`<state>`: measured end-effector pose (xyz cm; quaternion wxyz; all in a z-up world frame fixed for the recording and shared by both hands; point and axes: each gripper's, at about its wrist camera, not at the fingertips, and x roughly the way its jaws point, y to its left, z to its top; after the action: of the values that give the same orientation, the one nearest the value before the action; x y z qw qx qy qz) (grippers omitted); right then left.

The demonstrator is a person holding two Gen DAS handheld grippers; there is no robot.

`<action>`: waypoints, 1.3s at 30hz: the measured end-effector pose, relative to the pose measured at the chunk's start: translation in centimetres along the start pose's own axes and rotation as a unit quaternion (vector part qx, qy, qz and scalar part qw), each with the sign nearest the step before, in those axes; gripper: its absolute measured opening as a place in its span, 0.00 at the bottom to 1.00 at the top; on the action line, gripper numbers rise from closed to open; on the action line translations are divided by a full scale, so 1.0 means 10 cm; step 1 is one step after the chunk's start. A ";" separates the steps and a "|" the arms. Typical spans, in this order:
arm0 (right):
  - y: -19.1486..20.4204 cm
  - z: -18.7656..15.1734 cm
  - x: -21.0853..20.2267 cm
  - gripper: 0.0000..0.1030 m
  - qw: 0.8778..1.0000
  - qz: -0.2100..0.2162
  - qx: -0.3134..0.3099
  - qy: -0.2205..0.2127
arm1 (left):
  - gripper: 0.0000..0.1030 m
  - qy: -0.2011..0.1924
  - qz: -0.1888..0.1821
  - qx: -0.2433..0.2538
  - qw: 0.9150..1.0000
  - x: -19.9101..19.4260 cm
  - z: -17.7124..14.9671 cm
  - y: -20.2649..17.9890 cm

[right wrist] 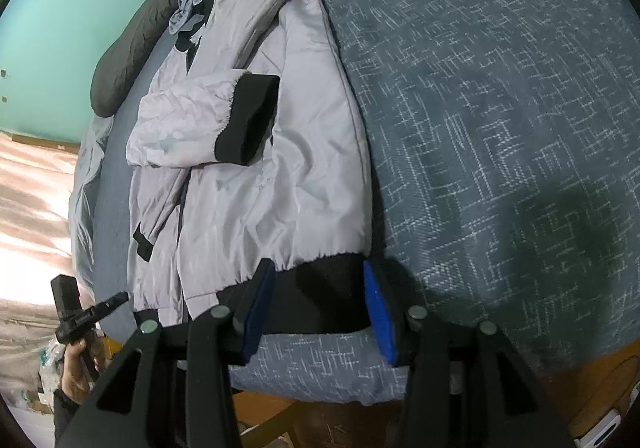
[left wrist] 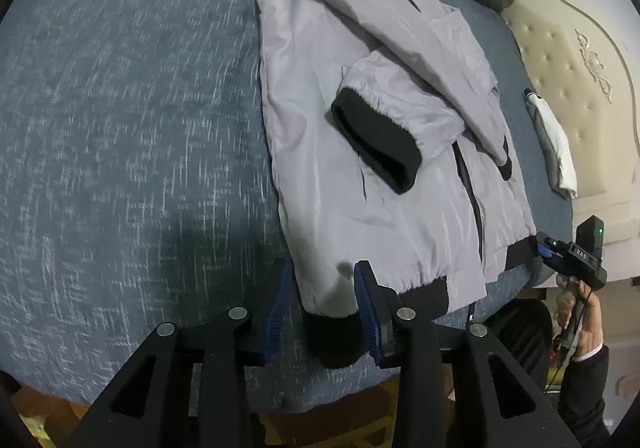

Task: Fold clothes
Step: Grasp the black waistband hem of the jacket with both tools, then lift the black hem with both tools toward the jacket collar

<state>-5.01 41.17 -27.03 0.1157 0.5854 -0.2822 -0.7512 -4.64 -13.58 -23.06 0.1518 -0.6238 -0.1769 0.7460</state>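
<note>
Lilac jacket (left wrist: 380, 152) lies on blue bed (left wrist: 120, 128), both grippers' fingers wide around its near black hem (right wrist: 320, 300): left gripper (left wrist: 324, 308), right gripper (right wrist: 320, 308).

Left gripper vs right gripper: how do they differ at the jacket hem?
The left gripper straddles one hem corner, grey fabric and black band between its pads. The right gripper straddles the other corner, wider open, over black band only. Both are open and low over the jacket.
</note>
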 end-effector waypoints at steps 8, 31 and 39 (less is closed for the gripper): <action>0.00 0.00 -0.01 0.46 1.000 0.008 0.001 -0.003 | 0.38 0.021 0.000 -0.003 1.000 0.16 -0.09 -0.05; -0.05 0.02 0.10 0.46 1.000 0.016 -0.003 0.000 | 0.42 0.056 -0.008 -0.016 0.998 0.35 -0.17 -0.01; -0.04 0.00 0.14 0.46 1.000 0.008 0.004 0.003 | 0.46 0.056 0.003 -0.005 0.998 0.38 -0.22 -0.12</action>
<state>-5.39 40.78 -28.40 0.1204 0.5854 -0.2897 -0.7475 -3.16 -10.62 -26.19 0.1562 -0.6662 -0.1703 0.7090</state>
